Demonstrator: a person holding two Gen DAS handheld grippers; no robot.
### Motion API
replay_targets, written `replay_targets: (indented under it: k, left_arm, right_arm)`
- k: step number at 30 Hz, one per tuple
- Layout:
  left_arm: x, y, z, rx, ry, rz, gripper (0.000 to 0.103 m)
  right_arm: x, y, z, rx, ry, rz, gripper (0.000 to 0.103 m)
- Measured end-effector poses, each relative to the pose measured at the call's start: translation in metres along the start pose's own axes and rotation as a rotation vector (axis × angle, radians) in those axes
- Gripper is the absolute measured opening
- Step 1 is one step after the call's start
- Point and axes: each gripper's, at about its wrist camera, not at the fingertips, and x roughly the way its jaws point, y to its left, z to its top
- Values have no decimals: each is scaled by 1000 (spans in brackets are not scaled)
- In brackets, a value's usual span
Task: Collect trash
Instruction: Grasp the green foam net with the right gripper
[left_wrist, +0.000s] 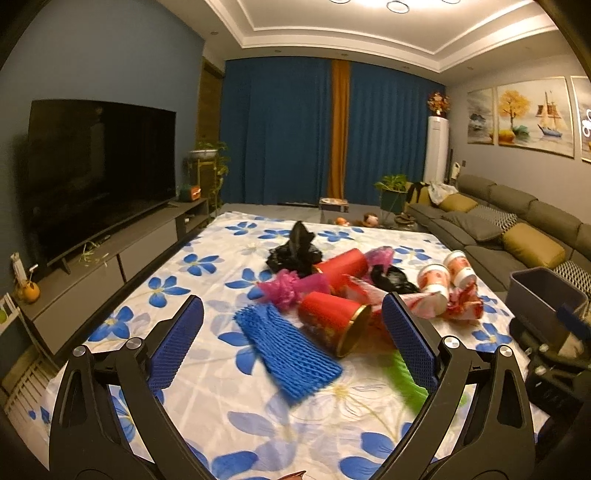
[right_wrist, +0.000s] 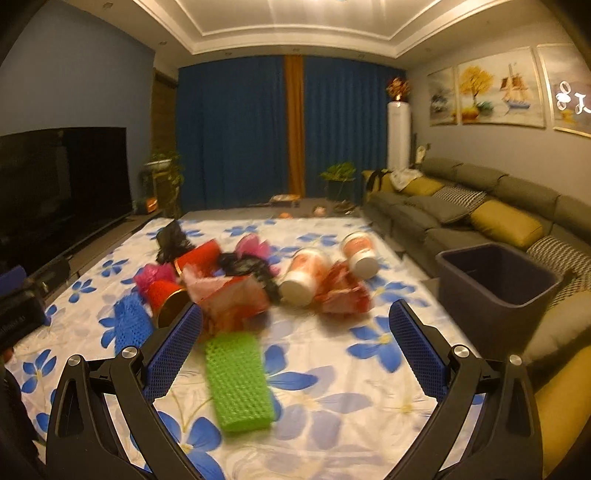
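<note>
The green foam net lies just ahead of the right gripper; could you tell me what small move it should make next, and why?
Probably ease the right gripper forward and down so it straddles the green foam net. Its jaws are open and empty, the net lies flat, apart from the pile and nearest, and the dark bin stands close on that side.

The cloth (left_wrist: 207, 373) is white with blue flowers. On it lie a blue foam net (left_wrist: 288, 350), a green foam net (right_wrist: 238, 384), red cans with gold rims (left_wrist: 332, 321), pink (left_wrist: 291, 288) and black bags (left_wrist: 295, 251). The bin (right_wrist: 502, 280) is dark grey, the curtains (left_wrist: 280, 133) deep blue with an orange stripe.
</note>
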Motion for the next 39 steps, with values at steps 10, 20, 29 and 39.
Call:
replay_targets:
  k: [10, 20, 29, 39]
  left_arm:
    - [24, 22, -7, -28, 15, 7, 88]
    - [34, 26, -12, -37, 40, 1, 87]
    - [34, 22, -12, -37, 40, -3, 87]
    - [33, 14, -11, -18, 52, -20, 83]
  right_arm:
    - [54, 24, -33, -40, 184, 64, 86]
    - [82, 28, -48, -46, 299, 71, 78]
    - [94, 35, -58, -79, 398, 105, 61]
    - [89, 34, -60, -74, 381, 142, 19]
